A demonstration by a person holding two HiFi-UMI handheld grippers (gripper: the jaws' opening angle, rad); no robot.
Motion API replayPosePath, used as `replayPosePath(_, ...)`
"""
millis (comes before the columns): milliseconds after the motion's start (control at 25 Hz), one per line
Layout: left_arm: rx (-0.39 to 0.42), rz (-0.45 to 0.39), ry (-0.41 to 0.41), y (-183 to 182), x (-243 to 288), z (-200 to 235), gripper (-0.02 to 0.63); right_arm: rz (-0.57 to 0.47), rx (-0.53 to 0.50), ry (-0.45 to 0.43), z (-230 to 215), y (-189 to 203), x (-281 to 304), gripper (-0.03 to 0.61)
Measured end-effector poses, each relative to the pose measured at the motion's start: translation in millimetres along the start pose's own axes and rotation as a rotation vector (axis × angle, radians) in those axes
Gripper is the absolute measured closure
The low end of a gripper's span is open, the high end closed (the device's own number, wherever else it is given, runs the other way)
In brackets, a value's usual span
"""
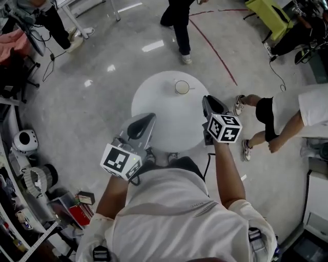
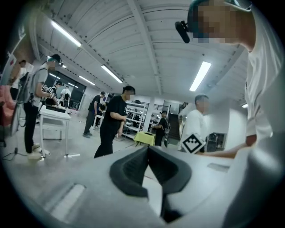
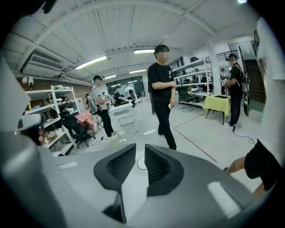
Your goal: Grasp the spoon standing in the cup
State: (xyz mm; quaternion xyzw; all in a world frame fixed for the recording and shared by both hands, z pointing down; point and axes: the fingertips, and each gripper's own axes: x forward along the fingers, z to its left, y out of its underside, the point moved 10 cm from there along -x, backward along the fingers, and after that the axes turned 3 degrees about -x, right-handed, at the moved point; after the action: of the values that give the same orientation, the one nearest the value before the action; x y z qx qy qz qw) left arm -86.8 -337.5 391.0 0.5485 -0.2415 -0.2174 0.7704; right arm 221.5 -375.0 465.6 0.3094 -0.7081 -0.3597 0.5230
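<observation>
A white cup (image 1: 182, 87) stands near the far edge of the round white table (image 1: 154, 105), with a thin spoon (image 1: 190, 89) poking out over its right rim. My right gripper (image 1: 206, 99) hovers at the table's right edge, a little right of and nearer than the cup. In the right gripper view, its jaws (image 3: 140, 151) stand a narrow gap apart with nothing between them. My left gripper (image 1: 149, 117) is over the table's near left part, well short of the cup. In the left gripper view, its fingertips (image 2: 148, 149) meet, empty.
A person in black (image 1: 179, 25) stands just beyond the table. Another person's legs (image 1: 261, 115) reach in from the right. A yellow-green table (image 1: 269, 15) is at the far right, and shelves and clutter (image 1: 31, 169) line the left.
</observation>
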Motion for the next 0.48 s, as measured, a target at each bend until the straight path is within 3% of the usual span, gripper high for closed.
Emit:
replayPosePath(200,-0.011,0.001,-0.055,8.6,16.0,2.1,0.611,0.120,0.169,0.011,-49.5,19.1,56.9,0.492)
replayPosePath(360,-0.041,0.005,-0.121,14.8,18.1,14.3,0.611,0.223,0.335,-0.006,-69.8,35.7,106.9,0.454)
replayPosePath(480,-0.048,0.009,-0.145,18.3,29.8,29.2,0.611,0.271,0.399,-0.015,-81.8,42.4,144.2,0.451)
